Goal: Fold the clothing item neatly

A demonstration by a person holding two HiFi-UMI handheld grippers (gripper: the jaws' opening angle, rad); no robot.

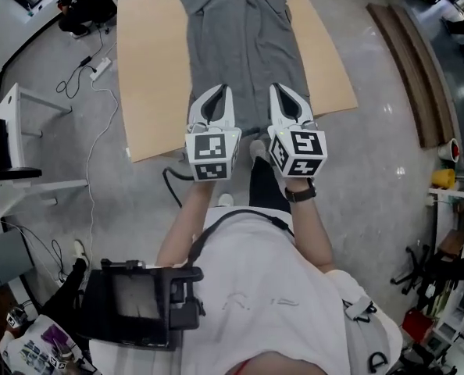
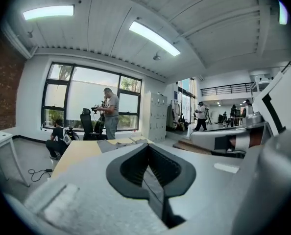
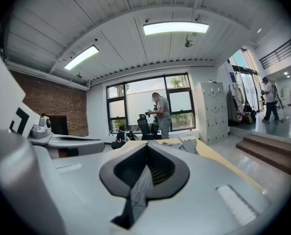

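The left gripper point(image 1: 223, 92) and the right gripper point(image 1: 277, 91) are held side by side, close together, over the near end of the garment point(image 1: 244, 37). Each pair of jaws is closed. In the left gripper view point(image 2: 148, 146) a strip of grey cloth point(image 2: 153, 182) is seen pinched between the pads. The right gripper view point(image 3: 146, 148) shows the same point(image 3: 139, 187), so both are clamped on the garment near its hem point(image 1: 251, 125).

The garment is spread flat and lengthwise on the tan table point(image 1: 150, 76). Its far end lies at the table's far edge and its hem at the near edge, just in front of the person.

The step in hand is judged to be the first fold, with the gripped hem to be carried over toward the far end.

- It would be done best with both grippers raised together and kept level, so that the hem is not skewed.
- A wider spacing might be wanted, as the outer corners of the hem are not held and could droop or curl under.
- The cloth should be lifted only enough to clear the layer beneath, then laid down with the side edges matched.
- The jaws should be opened only once the hem rests flat, and drawn back without dragging the top layer.
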